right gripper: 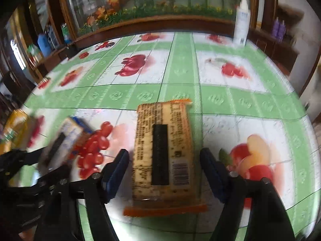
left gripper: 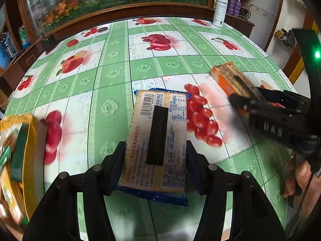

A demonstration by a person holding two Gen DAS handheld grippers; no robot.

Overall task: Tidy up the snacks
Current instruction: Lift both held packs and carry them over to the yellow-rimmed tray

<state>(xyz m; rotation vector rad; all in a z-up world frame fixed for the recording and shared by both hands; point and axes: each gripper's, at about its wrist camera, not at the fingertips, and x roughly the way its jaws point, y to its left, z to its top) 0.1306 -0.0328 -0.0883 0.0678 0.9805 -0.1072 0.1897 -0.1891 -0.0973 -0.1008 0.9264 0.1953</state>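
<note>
A blue-edged cracker packet (left gripper: pixel 156 140) sits back side up between my left gripper's (left gripper: pixel 156 156) pads, which press on both of its long sides. In the right wrist view the same packet (right gripper: pixel 66 134) is blurred at the left, inside the left gripper (right gripper: pixel 44 162). An orange-edged cracker packet (right gripper: pixel 162 154) lies flat on the tablecloth between the fingers of my right gripper (right gripper: pixel 164 166), with a gap on each side. The left wrist view shows that orange packet (left gripper: pixel 226 74) at the right, with the right gripper (left gripper: pixel 246 94) around its near end.
The table (left gripper: pixel 140 68) has a green fruit-print cloth. A yellow snack bag (left gripper: pixel 18 160) lies at the left edge. At the far right corner stands a white spray bottle (left gripper: pixel 220 8), with purple cans (left gripper: pixel 233 6) behind it. A hand (left gripper: pixel 301 180) holds the right gripper.
</note>
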